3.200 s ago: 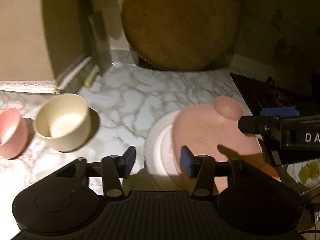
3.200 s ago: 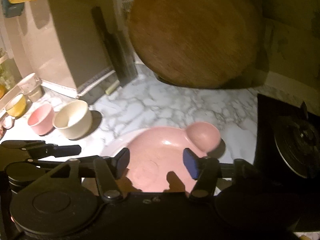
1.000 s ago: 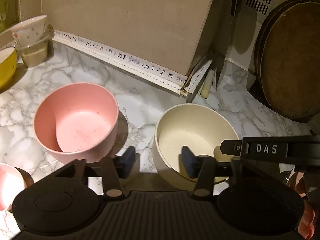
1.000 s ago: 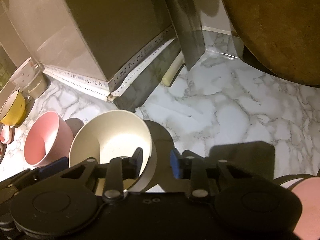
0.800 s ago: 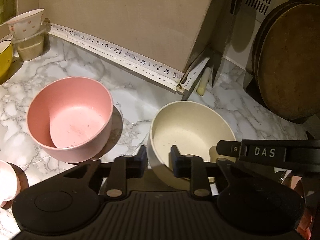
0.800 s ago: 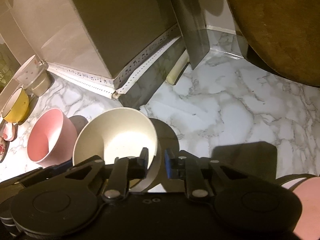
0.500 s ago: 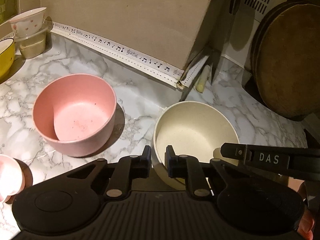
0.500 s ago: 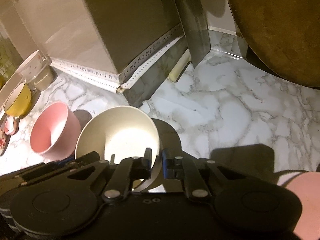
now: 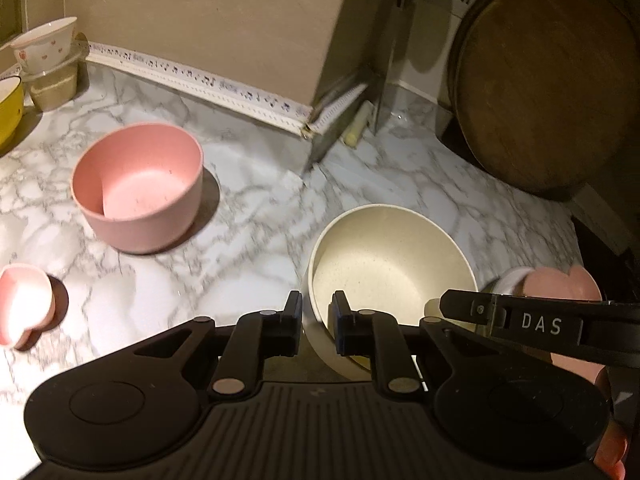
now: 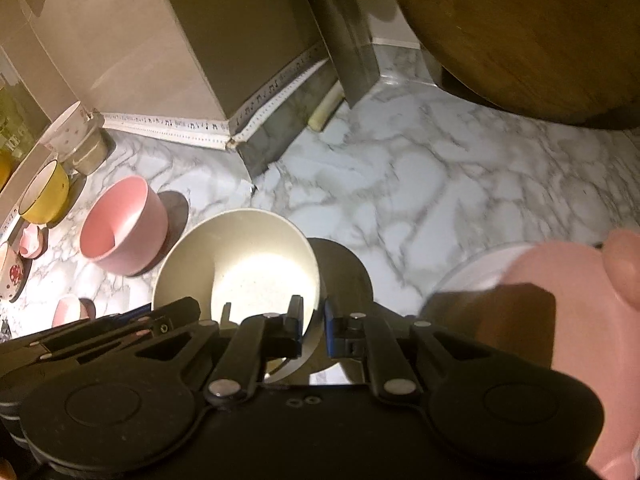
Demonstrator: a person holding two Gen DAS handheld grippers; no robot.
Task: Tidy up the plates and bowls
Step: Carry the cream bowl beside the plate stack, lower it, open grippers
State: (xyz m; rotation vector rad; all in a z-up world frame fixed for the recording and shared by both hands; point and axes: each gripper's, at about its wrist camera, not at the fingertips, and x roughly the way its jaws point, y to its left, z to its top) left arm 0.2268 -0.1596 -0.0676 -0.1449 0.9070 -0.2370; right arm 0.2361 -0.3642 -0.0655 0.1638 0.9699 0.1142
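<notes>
A cream bowl (image 9: 392, 264) (image 10: 240, 264) hangs just above the marble counter, held from two sides. My left gripper (image 9: 316, 320) is shut on its left rim. My right gripper (image 10: 313, 328) is shut on its right rim, and its black body crosses the left wrist view at the lower right. A pink bowl (image 9: 138, 192) (image 10: 120, 228) stands on the counter to the left, apart from the cream one. To the right lies a pink eared plate (image 10: 560, 280) (image 9: 560, 284) on top of a white plate (image 10: 476, 272).
A round wooden board (image 9: 548, 88) leans at the back right. A beige box (image 9: 200, 20) with music-note trim stands behind. A yellow bowl (image 10: 44, 194), stacked small bowls (image 9: 44, 48) and a small pink dish (image 9: 20, 304) sit on the left.
Both grippers closed onto the cream bowl's rim. The bowl has since moved right, away from the pink bowl and toward the pink plate.
</notes>
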